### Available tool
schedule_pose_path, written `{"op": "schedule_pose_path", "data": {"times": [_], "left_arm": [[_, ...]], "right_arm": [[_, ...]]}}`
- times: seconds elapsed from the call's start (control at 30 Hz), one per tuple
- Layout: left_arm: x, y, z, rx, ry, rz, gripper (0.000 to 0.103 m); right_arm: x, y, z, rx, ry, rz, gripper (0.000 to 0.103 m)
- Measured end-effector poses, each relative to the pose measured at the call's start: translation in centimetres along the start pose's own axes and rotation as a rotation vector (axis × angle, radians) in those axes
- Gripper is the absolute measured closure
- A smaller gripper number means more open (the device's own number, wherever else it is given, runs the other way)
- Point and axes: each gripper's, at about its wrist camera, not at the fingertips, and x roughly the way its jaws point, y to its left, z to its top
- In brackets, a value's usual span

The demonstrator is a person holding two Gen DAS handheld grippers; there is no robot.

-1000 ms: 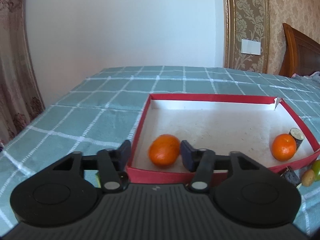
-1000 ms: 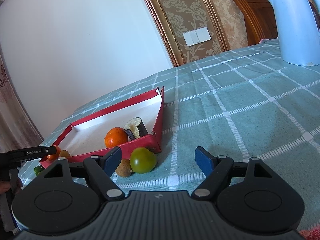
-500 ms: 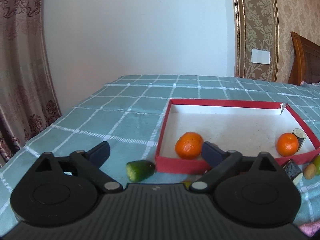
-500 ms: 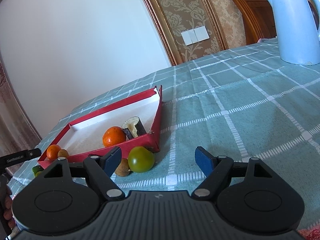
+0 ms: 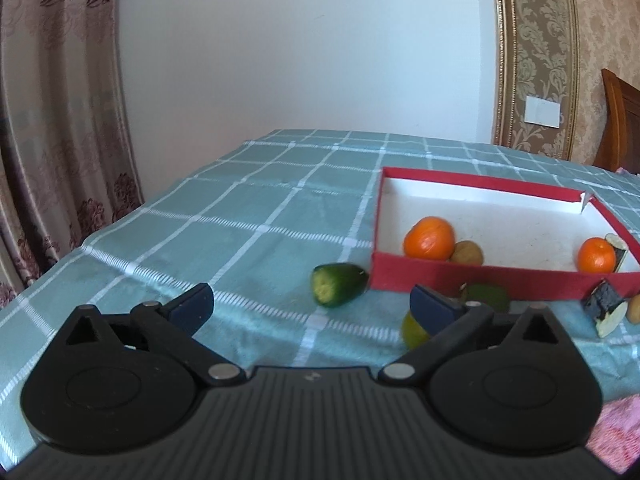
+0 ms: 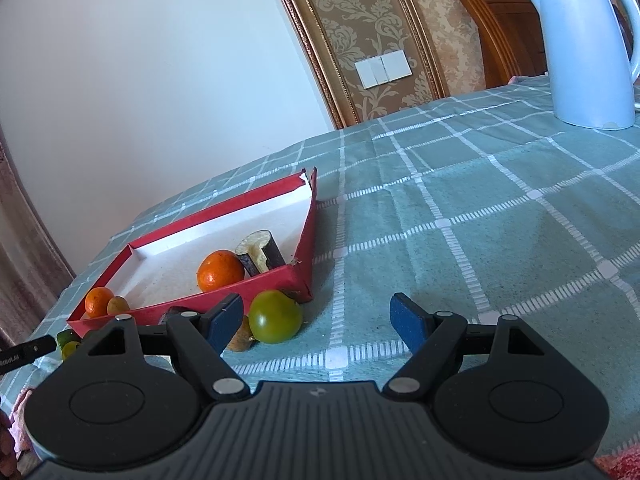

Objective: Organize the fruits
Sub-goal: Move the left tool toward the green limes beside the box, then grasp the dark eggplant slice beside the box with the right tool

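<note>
A red tray (image 5: 460, 276) with a white floor holds an orange (image 5: 429, 238), a small brown fruit (image 5: 467, 253), a second orange (image 5: 596, 255) and an eggplant piece (image 6: 260, 254). My left gripper (image 5: 312, 306) is back from the tray's near left corner, its jaws opening wide with nothing between them. A cut cucumber piece (image 5: 338, 290) lies on the cloth just ahead of it. A green fruit (image 5: 488, 296) sits behind its right finger. My right gripper (image 6: 316, 318) stands open and empty, with a green tomato (image 6: 275, 316) and a brown fruit (image 6: 240, 338) by its left finger.
Another eggplant piece (image 5: 604, 308) lies outside the tray's front wall. A white kettle (image 6: 580, 44) stands at the far right of the checked green tablecloth (image 6: 480, 208). A curtain (image 5: 60, 120) hangs past the table's left edge.
My left gripper opened wide, let go of the orange in the tray and drew back to the left; the cucumber piece came into view. The right gripper has not moved.
</note>
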Motion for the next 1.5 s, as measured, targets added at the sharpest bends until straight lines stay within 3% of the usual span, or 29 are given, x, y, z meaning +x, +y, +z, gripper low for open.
{"op": "schedule_pose_path", "data": {"times": [0.23, 0.4, 0.57, 0.93, 1.2, 1.3, 1.5], "left_arm": [[0.9, 1.4, -0.6, -0.059, 0.060, -0.034, 0.000], [1.5, 1.9, -1.1, -0.085, 0.091, -0.043, 0.000], [2.0, 1.3, -1.0, -0.053, 0.133, -0.040, 0.000], [2.2, 1.6, -1.0, -0.061, 0.143, -0.054, 0.000], [2.3, 1.9, -1.0, -0.074, 0.139, -0.063, 0.000], [2.3, 2.0, -1.1, -0.076, 0.138, -0.064, 0.000], [2.2, 2.1, -1.1, -0.083, 0.135, -0.069, 0.000]], "right_arm": [[-0.3, 0.4, 0.0, -0.021, -0.017, -0.023, 0.023], [-0.8, 2.0, -0.3, -0.108, -0.020, -0.025, 0.022], [-1.6, 4.5, -0.8, -0.194, 0.009, 0.028, 0.022], [-1.3, 10.6, -1.8, -0.433, 0.016, 0.119, 0.023], [1.2, 12.4, -1.8, -0.462, 0.080, 0.138, 0.023], [2.6, 12.8, -1.8, -0.466, 0.126, 0.129, 0.035], [4.5, 13.0, -2.0, -0.459, 0.166, 0.107, 0.037]]}}
